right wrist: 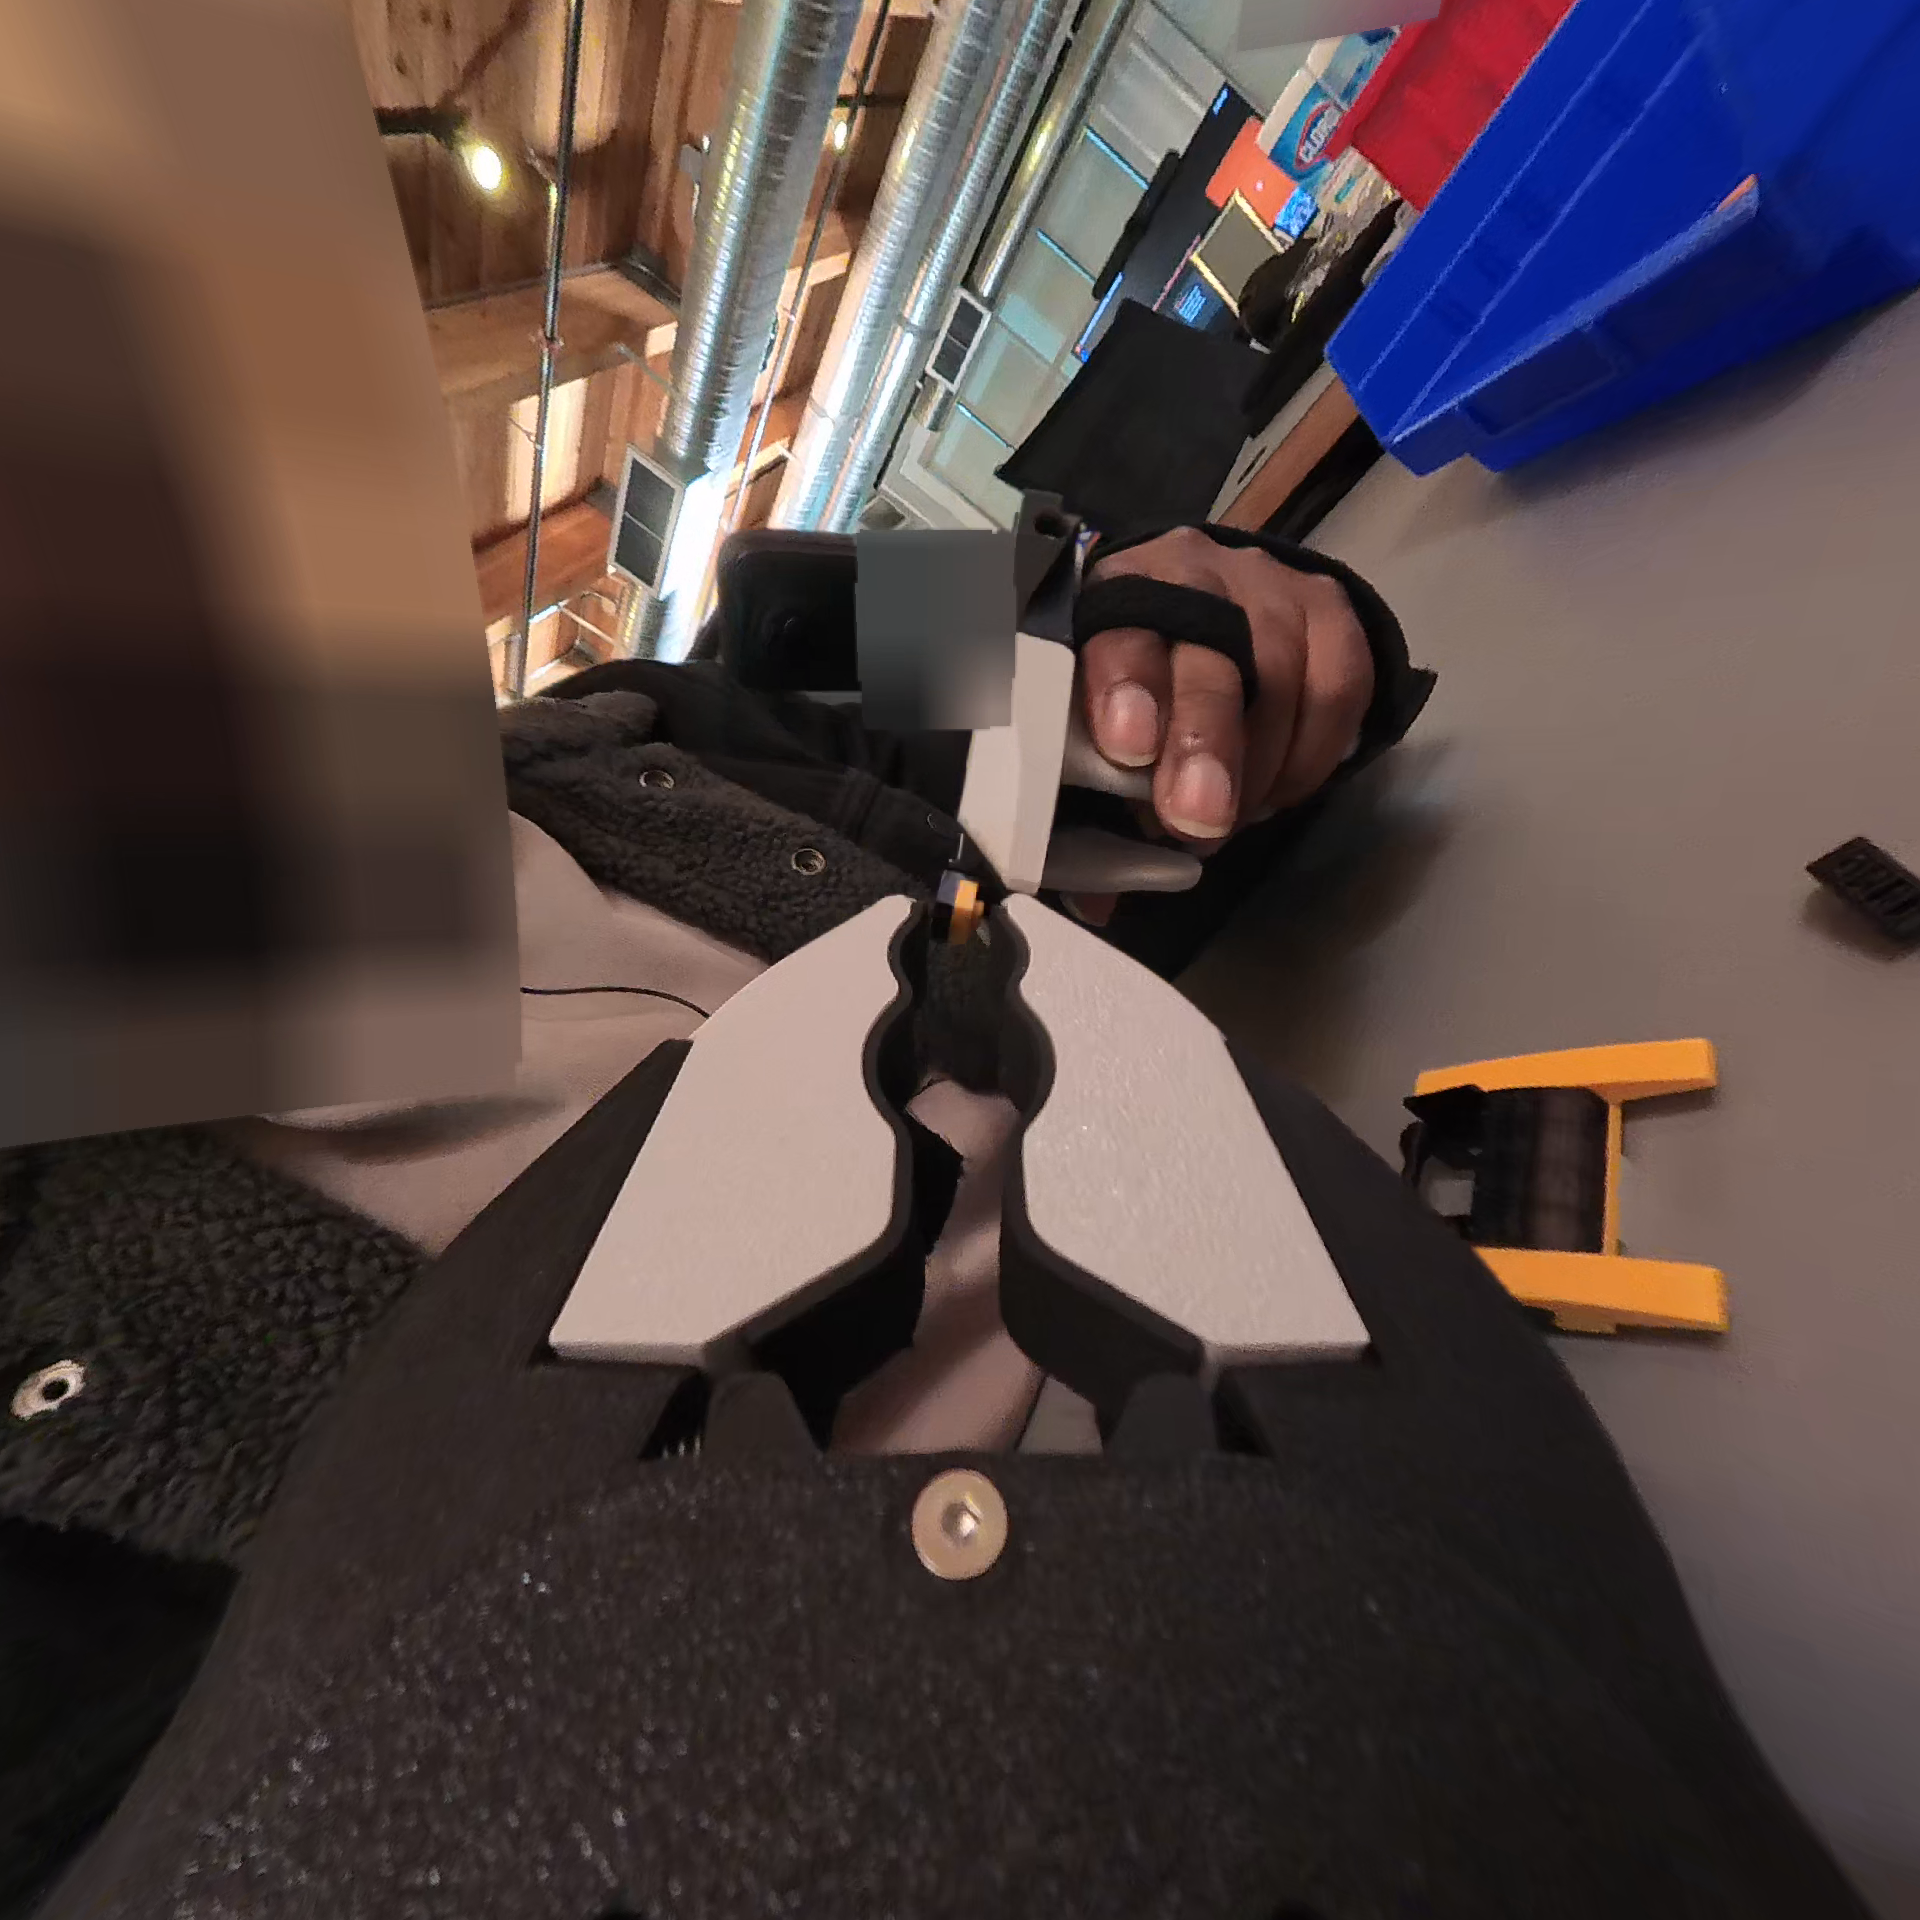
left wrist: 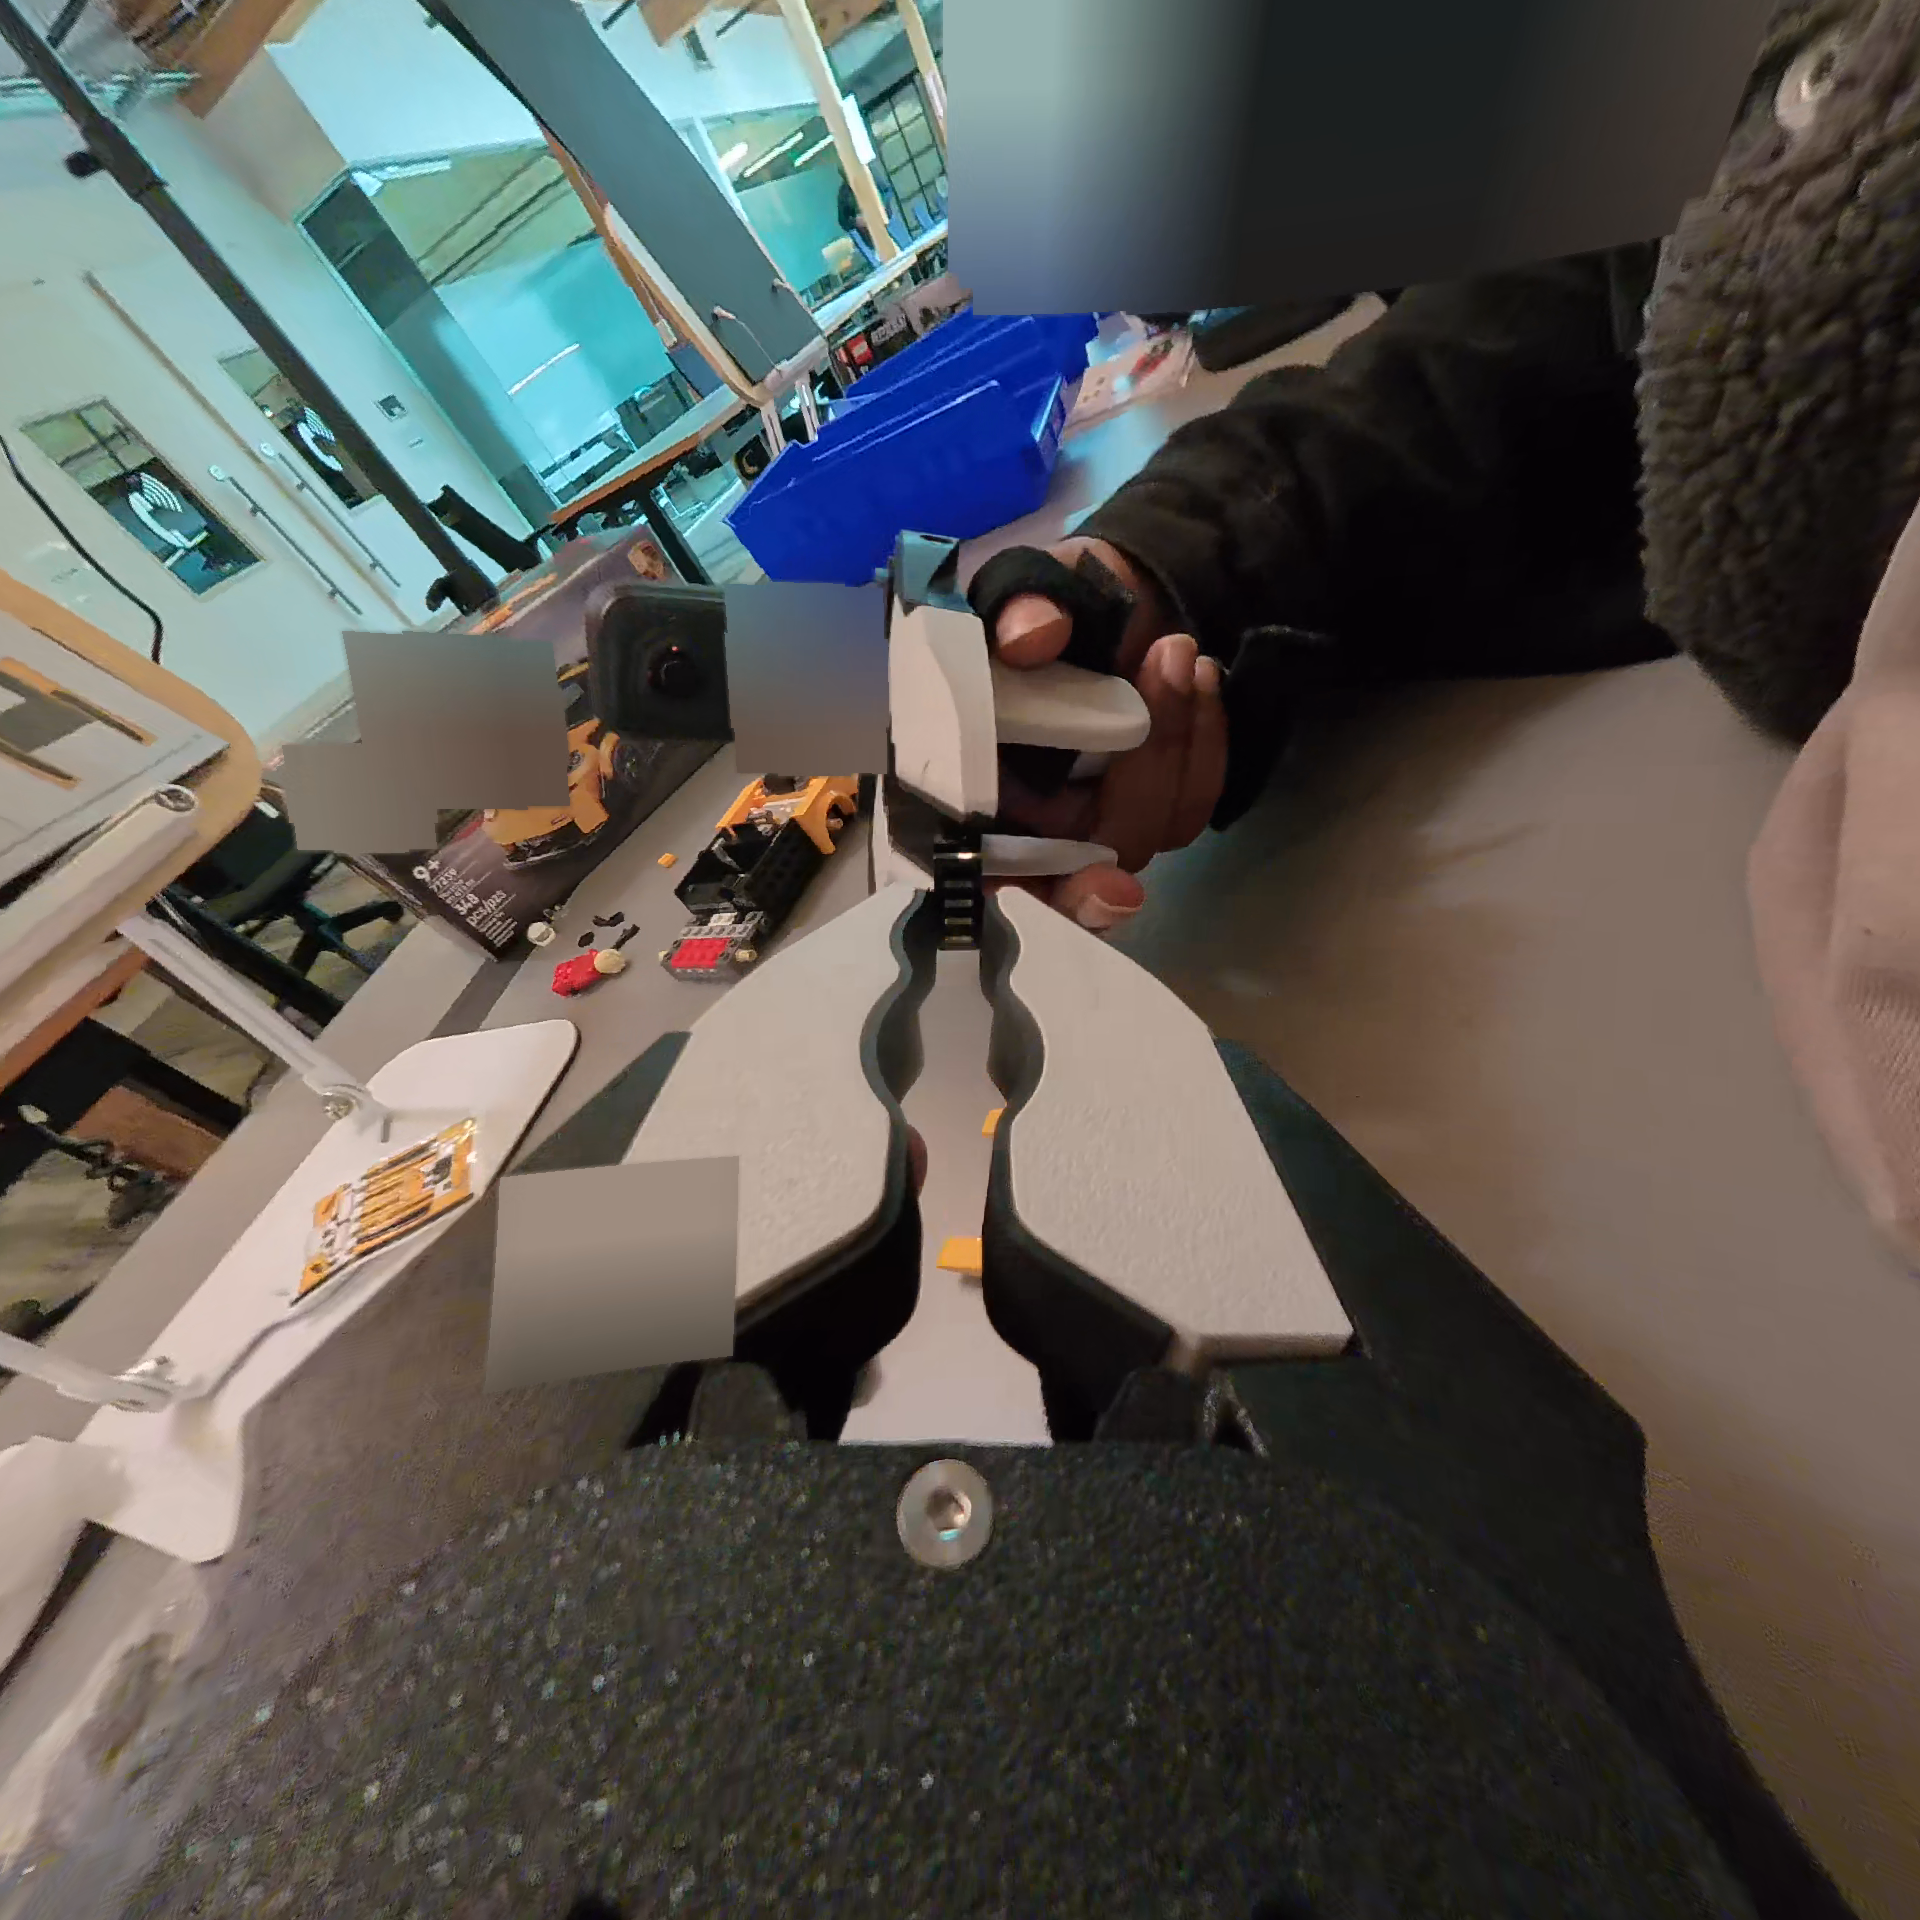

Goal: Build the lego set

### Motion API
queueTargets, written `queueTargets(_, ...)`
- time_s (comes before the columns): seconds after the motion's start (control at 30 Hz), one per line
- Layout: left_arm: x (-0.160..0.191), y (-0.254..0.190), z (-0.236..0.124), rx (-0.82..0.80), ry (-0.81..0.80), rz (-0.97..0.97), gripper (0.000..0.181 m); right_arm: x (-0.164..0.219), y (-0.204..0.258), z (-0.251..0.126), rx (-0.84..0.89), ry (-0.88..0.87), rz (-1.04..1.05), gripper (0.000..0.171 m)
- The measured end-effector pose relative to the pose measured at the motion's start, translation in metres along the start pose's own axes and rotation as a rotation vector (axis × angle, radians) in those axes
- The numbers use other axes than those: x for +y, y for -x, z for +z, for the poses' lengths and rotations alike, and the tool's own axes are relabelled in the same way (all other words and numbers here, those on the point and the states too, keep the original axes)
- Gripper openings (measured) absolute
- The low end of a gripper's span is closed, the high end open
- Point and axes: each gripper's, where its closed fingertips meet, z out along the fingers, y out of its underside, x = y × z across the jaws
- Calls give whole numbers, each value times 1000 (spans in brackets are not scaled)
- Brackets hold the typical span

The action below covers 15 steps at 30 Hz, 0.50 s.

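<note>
- The left gripper (left wrist: 956,914), at frame centre, has its jaws clamped on a black ridged piece (left wrist: 956,894).
- The right gripper (right wrist: 961,920) has its jaws clamped on a small yellow piece (right wrist: 964,914).
- Both pieces meet tip to tip above the grey table (left wrist: 1403,883); align the studs squarely, then press straight.
- The half-built car (left wrist: 774,852) lies on the table in the left wrist view, left of centre.

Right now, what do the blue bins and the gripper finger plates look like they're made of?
The blue bins look like moulded plastic: glossy, one colour, ribbed rims. The left gripper finger plates look like matte grey plastic, possibly 3D-printed, with a fine grainy surface.
</note>
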Motion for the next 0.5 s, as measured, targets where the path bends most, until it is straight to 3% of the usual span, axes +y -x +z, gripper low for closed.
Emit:
queueTargets(0.2, -2, 5, -1, 3, -26, -74, 9, -5, 3, -1, 41, -8, -67, 22)
queueTargets(0.33, 1, 16, -2, -46, -19, -116, 8, -14, -11, -6, 240, -20, -220, 27)
queueTargets(0.5, 19, 35, 0, -229, 141, 40, 8, -34, -22, -5, 530, -106, -383, 27)
